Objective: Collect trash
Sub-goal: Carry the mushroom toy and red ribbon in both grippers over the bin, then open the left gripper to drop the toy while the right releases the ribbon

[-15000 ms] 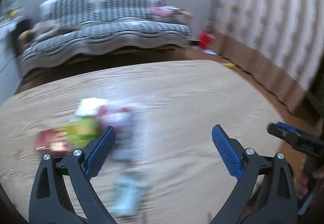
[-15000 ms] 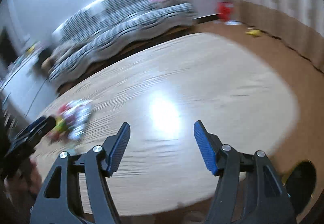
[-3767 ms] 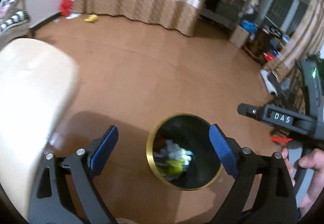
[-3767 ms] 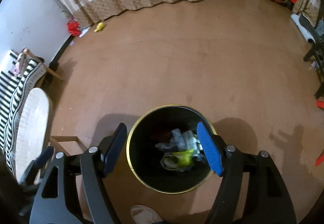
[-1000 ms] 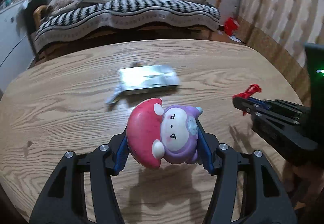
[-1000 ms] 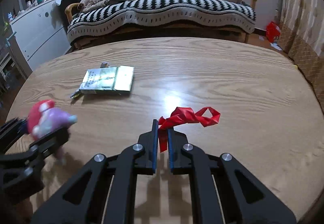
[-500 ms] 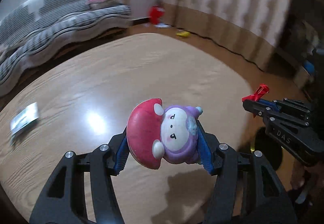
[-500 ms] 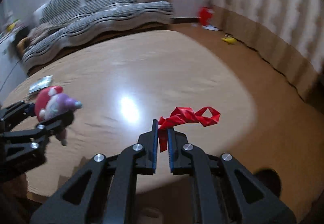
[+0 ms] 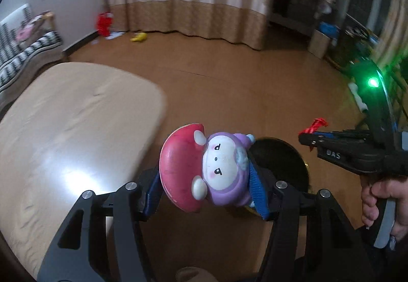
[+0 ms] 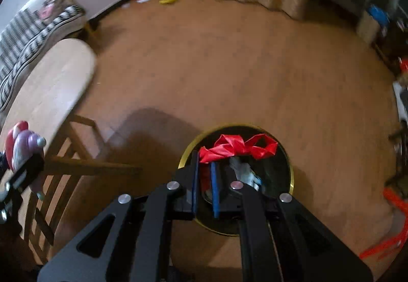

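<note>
A second ago both grippers hung over the table (image 9: 76, 113); now they have swung off it to the bin (image 10: 289, 170); the left gripper (image 9: 206, 180) still clamps the toy (image 9: 204, 170) beside the bin; the right gripper (image 10: 204, 167) still pinches the ribbon (image 10: 237, 147) above it.

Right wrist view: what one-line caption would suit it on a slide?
Right claw shut on a red ribbon, poised above the gold-rimmed black trash bin on the brown floor.
</note>
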{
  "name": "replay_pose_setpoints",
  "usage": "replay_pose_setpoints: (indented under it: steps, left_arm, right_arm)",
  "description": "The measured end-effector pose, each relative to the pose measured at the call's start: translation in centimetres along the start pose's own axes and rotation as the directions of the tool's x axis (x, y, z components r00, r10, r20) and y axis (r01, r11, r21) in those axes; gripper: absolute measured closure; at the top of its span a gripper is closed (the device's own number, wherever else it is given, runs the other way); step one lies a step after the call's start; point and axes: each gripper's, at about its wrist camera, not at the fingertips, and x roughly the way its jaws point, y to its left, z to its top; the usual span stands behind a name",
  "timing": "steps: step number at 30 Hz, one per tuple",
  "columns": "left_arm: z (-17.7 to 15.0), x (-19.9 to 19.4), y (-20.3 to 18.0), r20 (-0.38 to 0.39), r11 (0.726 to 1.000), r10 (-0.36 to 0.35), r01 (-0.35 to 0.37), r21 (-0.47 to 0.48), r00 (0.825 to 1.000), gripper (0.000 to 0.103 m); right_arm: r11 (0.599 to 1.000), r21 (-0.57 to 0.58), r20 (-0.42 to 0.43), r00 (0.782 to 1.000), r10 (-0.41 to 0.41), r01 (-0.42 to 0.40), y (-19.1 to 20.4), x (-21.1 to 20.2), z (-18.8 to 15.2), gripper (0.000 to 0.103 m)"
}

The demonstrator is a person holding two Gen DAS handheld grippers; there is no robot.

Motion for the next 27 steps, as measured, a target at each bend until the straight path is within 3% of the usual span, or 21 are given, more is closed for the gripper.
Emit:
replay_pose_setpoints:
  steps: [5, 10, 25, 27]
  left_arm:
    - [0.6, 3.8, -3.7, -0.043, 0.996, -0.074, 0.075, 0.039, 0.996, 0.046]
    - [1.0, 6.6, -5.8, -0.08, 0.993, -0.102, 0.107, 0.057, 0.992, 0.046]
    - [1.4, 8.7, -6.5, -0.102, 0.989, -0.14, 0.144, 0.032, 0.985, 0.046]
    - [1.3, 8.6, -6.7, -0.103, 0.989, -0.14, 0.144, 0.036, 0.985, 0.046]
  right_arm:
    - [0.996, 0.091, -0.061, 0.998, 0.019, -0.013, -3.9, 1.5, 0.0, 0.094]
    - [0.991, 0.132, -0.068, 0.997, 0.033, -0.024, -4.8, 1.7, 0.1, 0.094]
    - [0.981, 0.191, -0.082, 0.996, 0.02, -0.004, -5.6, 2.6, 0.0, 0.093]
    - [0.979, 0.203, -0.087, 0.996, 0.02, -0.002, -5.8, 2.7, -0.1, 0.083]
